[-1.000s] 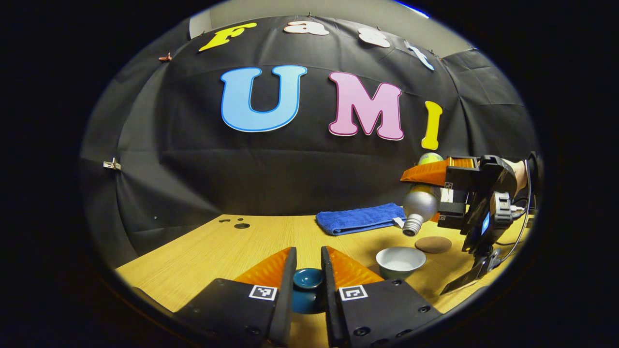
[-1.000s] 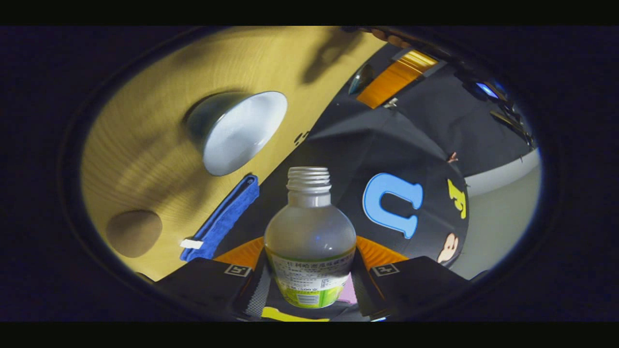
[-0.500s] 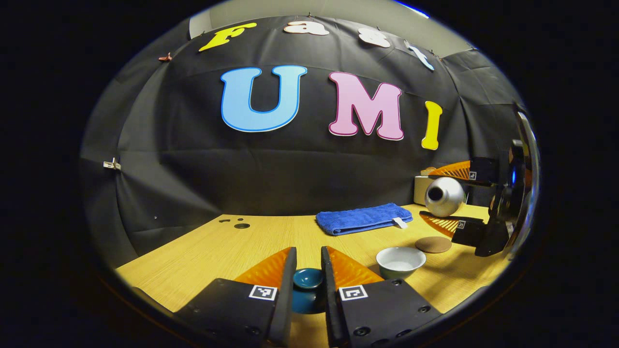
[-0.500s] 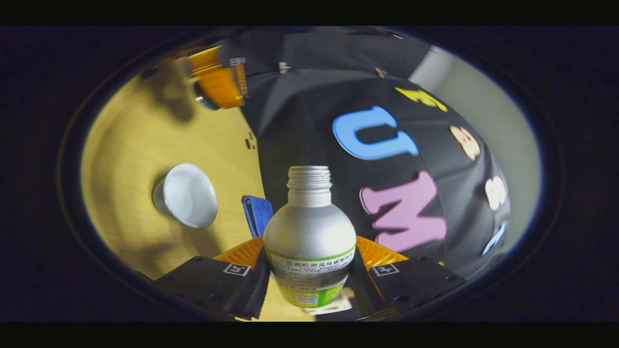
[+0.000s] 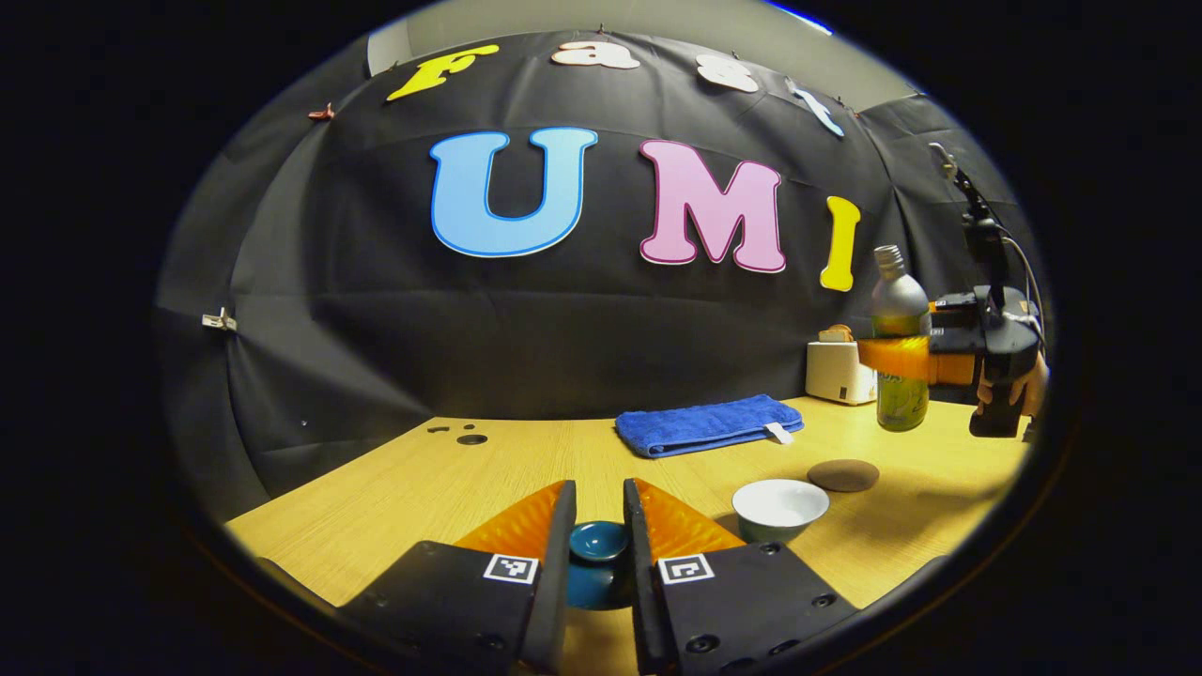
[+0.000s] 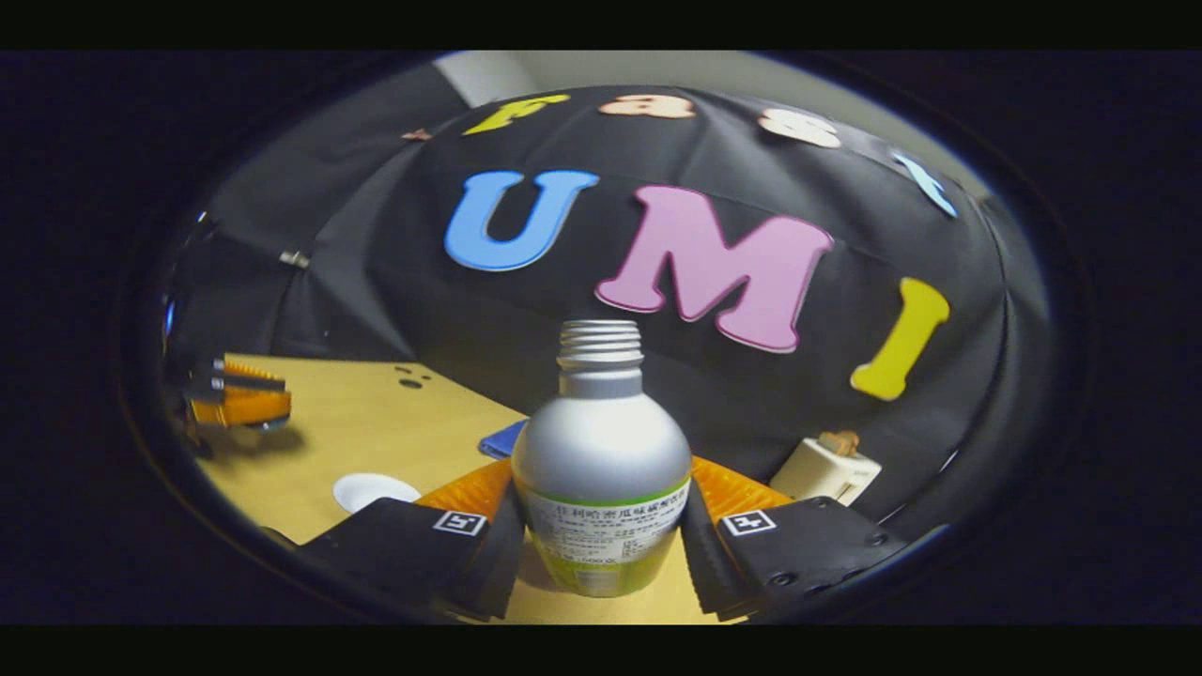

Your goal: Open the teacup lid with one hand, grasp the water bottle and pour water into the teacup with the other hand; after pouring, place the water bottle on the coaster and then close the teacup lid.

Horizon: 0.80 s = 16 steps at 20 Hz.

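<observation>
My left gripper [image 5: 599, 554] is shut on the dark teal teacup lid [image 5: 598, 542], held just above the table near its front edge. The white teacup [image 5: 779, 505] stands uncovered to its right; it is also low left in the right gripper view as the teacup [image 6: 374, 489]. Behind the cup lies the round brown coaster [image 5: 843, 474]. My right gripper [image 6: 601, 526] is shut on the silver water bottle [image 6: 601, 469], which has a green label and no cap. In the left gripper view the bottle [image 5: 899, 340] hangs upright in the air, above and behind the coaster.
A folded blue towel [image 5: 704, 424] lies at the back of the wooden table [image 5: 423, 488]. A small white toaster-like box [image 5: 836, 371] stands at the back right against the black wall. A hand [image 5: 1019, 390] holds the right gripper at the far right.
The bottle has swung from tilted mouth-down over the teacup to upright, and moved right and up, away from the cup. My left gripper and the lid have stayed still.
</observation>
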### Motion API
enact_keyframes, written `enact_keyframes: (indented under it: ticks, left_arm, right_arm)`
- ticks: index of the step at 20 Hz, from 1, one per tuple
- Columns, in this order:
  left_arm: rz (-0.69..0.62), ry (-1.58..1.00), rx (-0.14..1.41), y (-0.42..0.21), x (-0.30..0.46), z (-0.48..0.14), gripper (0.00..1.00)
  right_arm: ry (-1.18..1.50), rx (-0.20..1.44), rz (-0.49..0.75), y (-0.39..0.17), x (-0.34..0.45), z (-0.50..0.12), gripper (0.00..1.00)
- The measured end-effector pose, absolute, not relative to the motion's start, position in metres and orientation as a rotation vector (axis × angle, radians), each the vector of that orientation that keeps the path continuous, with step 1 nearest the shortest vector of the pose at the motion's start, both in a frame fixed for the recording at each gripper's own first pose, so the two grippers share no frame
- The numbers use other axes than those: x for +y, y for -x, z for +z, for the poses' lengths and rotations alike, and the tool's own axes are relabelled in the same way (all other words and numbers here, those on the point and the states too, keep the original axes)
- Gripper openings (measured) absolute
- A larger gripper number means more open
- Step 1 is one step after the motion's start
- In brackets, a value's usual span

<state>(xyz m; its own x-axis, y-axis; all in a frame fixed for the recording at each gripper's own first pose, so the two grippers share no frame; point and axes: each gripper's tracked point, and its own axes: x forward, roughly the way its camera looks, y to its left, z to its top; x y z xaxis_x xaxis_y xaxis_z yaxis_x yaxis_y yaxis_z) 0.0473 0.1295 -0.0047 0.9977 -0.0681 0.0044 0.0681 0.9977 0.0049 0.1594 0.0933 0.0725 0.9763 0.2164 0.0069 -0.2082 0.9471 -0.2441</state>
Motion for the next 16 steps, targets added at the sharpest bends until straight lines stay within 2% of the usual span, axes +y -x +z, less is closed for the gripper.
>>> enact_keyframes:
  ticks: [1, 6, 13, 16]
  left_arm:
    - [-0.068, -0.005, -0.005, -0.047, 0.129, -0.004, 0.32]
    - [-0.068, -0.005, -0.005, -0.047, 0.129, -0.004, 0.32]
    - [-0.068, -0.006, -0.005, -0.047, 0.129, -0.004, 0.32]
    - [-0.068, -0.007, -0.006, -0.047, 0.129, -0.005, 0.32]
  right_arm:
    - [0.165, -0.03, 0.215, -0.16, 0.086, 0.074, 0.77]
    - [-0.098, 0.006, 0.289, -0.182, 0.086, 0.065, 0.75]
    - [-0.175, 0.137, 0.324, -0.215, 0.094, 0.003, 0.75]
    - [-0.151, 0.118, 0.299, -0.225, 0.086, -0.003, 0.76]
